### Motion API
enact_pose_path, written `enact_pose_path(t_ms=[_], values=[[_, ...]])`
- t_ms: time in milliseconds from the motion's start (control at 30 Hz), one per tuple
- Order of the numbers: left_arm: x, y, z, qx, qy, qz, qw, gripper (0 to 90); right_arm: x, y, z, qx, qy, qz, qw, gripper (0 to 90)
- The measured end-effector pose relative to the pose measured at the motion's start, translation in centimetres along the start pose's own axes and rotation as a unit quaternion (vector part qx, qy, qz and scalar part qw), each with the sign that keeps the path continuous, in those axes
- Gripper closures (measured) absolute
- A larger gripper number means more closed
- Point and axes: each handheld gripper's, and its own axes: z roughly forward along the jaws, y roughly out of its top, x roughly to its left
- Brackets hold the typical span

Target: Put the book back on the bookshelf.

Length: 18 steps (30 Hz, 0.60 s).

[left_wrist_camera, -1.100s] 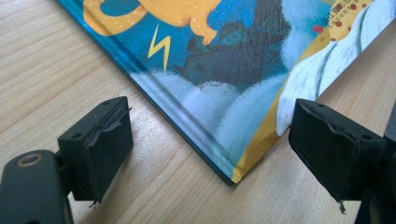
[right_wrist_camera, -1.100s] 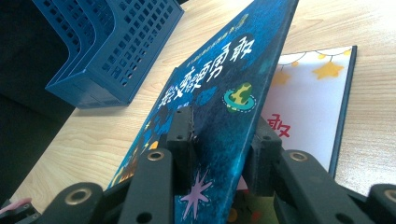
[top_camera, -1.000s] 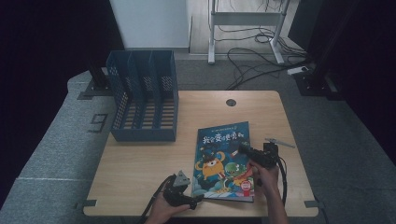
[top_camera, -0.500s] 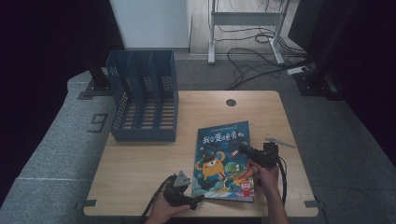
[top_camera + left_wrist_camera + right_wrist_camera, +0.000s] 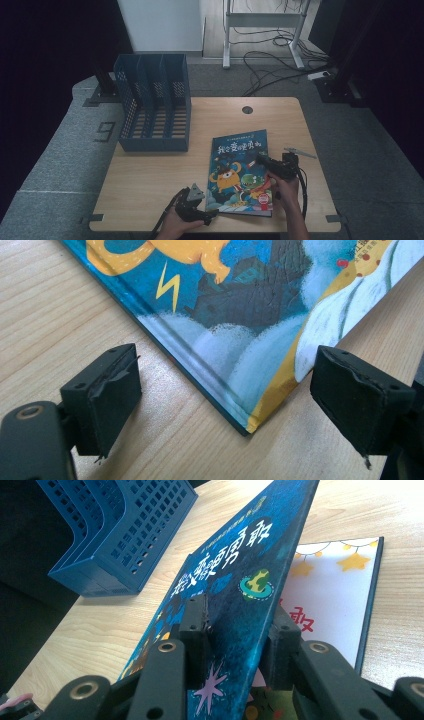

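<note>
Blue perforated plastic file rack [image 5: 152,102] with upright dividers stands at the left rear of the pale wooden surface [image 5: 150,170], its open slots facing up.

Near the front edge, left of centre, the left gripper [image 5: 202,216] rests in the person's left hand [image 5: 175,226], pointing right toward the near left corner of the book. In the left gripper view its jaws stand wide apart and hold nothing; that corner of the book [image 5: 240,410] lies on the wood between them, touching neither.

Right of centre lies the hardcover picture book with a dark blue cartoon-monster cover [image 5: 242,172]. Its long axis runs from the near edge toward the back of the surface, leaning slightly to the right at the far end; the title sits at the far end and the spine runs along the left side.

At the book's right edge the right gripper [image 5: 265,161], held in the right hand [image 5: 284,187], points left across the cover. In the right gripper view its jaws are closed on the front cover [image 5: 235,605], one on each face, and the cover stands raised at an angle, with a white first page bearing yellow stars [image 5: 340,595] open beneath it.

Farther right, a small thin grey object [image 5: 299,152] lies on the wood near the right edge; it is too small to identify.
</note>
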Motion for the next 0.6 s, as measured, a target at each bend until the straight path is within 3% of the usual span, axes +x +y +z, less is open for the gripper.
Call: enact_pose_path(t_ms=[367, 600], values=[[-0.02, -0.02, 0.07, -0.003, 0.003, -0.004, 1.0, 11.6, -0.01, -0.02, -0.1, -0.003, 0.0, -0.001, 1.0, 67.5], [0.17, -0.04, 0.08, -0.007, -0.003, -0.009, 0.9999, 10.5, 0.71, 0.35, -0.64, -0.01, 0.006, -0.005, 0.9999, 70.1]])
